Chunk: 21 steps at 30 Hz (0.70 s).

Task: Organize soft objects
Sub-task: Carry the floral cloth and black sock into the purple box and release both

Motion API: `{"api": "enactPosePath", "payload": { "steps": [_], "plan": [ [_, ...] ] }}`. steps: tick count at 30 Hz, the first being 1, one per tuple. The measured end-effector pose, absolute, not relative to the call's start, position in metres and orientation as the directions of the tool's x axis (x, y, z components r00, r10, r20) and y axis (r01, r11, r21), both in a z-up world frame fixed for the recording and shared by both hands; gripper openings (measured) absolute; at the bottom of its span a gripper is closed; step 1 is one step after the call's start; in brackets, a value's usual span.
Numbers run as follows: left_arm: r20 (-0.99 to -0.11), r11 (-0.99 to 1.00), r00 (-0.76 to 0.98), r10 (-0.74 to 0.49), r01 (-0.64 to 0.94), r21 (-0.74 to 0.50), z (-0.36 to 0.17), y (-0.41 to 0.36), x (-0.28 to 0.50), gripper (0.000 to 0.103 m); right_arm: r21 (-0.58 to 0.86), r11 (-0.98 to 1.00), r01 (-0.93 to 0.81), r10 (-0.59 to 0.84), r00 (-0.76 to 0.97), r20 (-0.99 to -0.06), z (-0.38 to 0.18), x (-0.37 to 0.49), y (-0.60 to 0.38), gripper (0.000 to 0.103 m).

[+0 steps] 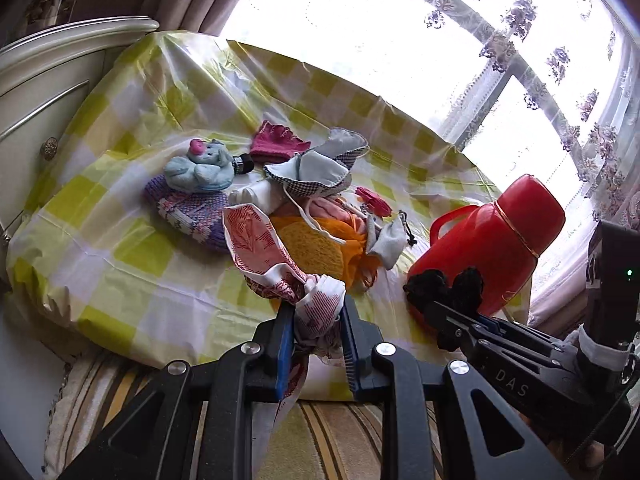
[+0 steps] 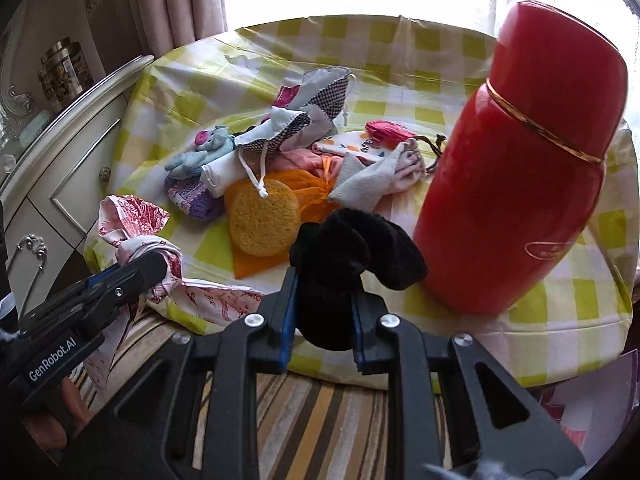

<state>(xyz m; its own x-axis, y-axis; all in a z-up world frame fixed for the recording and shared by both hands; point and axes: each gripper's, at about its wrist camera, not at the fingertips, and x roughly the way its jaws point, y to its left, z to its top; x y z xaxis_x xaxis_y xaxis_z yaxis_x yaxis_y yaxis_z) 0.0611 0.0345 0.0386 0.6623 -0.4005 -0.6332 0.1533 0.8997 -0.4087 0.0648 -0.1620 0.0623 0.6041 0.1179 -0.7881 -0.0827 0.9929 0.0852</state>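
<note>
My left gripper [image 1: 316,312] is shut on a red-and-white patterned cloth [image 1: 256,240], held just above the table's near edge; the cloth also shows in the right wrist view [image 2: 136,216]. My right gripper [image 2: 322,300] is shut on a black knit piece [image 2: 352,248], beside the red thermos; the piece also shows in the left wrist view [image 1: 444,284]. A pile of soft things lies mid-table: a blue plush toy [image 1: 200,168], a purple knit piece [image 1: 188,208], a checked bonnet [image 1: 320,164], a yellow sponge [image 2: 264,220] on orange mesh, a grey pouch [image 2: 372,184].
A tall red thermos [image 2: 516,184] stands on the table's right side, close to my right gripper. The round table has a yellow-checked cover [image 1: 132,256]. A white cabinet [image 1: 44,92] stands to the left. A striped seat [image 2: 320,412] lies below the near edge. A window is behind.
</note>
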Motion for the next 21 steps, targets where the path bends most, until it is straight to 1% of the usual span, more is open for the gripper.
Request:
{"api": "enactPosePath", "payload": {
  "steps": [7,21],
  "plan": [
    [-0.627,0.866,0.603,-0.493,0.268,-0.422,0.048,-0.023,0.049,0.023,0.065,0.997,0.033,0.031,0.615,-0.788,0.07,0.036,-0.22,0.026],
    [-0.628,0.781,0.476,-0.615,0.476,-0.405,0.063,-0.129,0.024,0.023,-0.001,0.959,0.284,-0.174,0.587,-0.791,0.075,-0.018,-0.328,0.026]
  ]
}}
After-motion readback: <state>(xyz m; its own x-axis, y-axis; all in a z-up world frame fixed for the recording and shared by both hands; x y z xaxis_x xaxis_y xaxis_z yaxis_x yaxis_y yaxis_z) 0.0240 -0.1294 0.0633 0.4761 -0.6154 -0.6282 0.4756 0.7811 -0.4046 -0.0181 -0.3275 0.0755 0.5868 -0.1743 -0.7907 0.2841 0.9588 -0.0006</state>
